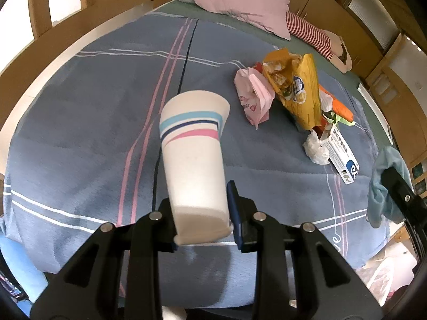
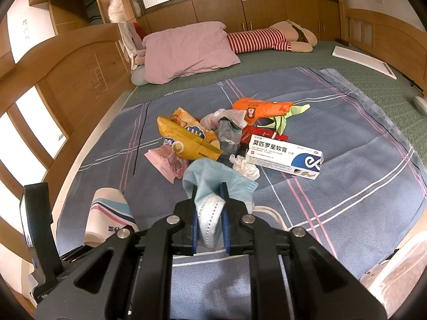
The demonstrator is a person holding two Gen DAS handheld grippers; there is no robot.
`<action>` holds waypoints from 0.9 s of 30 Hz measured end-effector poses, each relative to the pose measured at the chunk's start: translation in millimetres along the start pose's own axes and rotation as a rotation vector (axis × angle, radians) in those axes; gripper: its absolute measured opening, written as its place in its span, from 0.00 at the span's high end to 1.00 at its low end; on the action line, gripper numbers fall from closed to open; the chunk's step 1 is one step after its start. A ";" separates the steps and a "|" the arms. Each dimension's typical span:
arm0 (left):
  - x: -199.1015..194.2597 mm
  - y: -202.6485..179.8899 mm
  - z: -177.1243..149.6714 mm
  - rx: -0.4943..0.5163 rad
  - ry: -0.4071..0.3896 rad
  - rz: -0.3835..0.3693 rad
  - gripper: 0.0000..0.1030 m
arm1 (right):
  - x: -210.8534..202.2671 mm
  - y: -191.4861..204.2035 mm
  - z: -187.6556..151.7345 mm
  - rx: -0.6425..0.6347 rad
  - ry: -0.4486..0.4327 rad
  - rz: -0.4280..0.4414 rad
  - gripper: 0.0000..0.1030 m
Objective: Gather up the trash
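From the left wrist view, my left tool (image 1: pixel 202 213) has its jaws closed partway on the base of a paper cup (image 1: pixel 193 149), which sticks out forward past the fingers, mouth end away from me, above the blue bed cover (image 1: pixel 80 133). My worry here: the pads hold only the bottom end, so the cup could pivot or slip out if I swing the wrist, and squeezing harder might crush it. The rest of the trash pile (image 1: pixel 293 93) lies well apart, up and to the right.

From the right wrist view, my right tool (image 2: pixel 209 213) is nearly shut on a blue face mask (image 2: pixel 213 178), which bunches between the fingers and fans out beyond the tips. A white ear loop (image 2: pixel 269 212) trails on the bed and could snag. The ointment box (image 2: pixel 285 153), a yellow snack bag (image 2: pixel 186 138) and a crumpled tissue (image 2: pixel 245 166) lie just ahead, uncollected.
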State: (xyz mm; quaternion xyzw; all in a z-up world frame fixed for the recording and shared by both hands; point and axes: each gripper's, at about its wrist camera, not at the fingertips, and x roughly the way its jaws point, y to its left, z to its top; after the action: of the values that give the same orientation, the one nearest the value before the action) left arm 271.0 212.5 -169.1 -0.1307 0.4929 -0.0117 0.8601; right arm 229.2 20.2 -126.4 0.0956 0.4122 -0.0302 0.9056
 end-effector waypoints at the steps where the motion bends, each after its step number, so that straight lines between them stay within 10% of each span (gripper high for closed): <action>1: -0.9 0.6 0.2 0.001 -0.003 0.002 0.71 | 0.0 -0.1 0.1 0.000 0.000 0.000 0.86; 27: -14.4 6.9 1.2 -0.004 -0.036 0.003 0.71 | 14.4 13.2 -1.1 -0.073 0.063 0.031 0.86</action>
State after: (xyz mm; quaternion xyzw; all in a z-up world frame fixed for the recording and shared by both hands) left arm 263.9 221.5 -157.9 -0.1321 0.4776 -0.0071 0.8685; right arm 239.6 33.7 -136.0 0.0697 0.4400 0.0017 0.8953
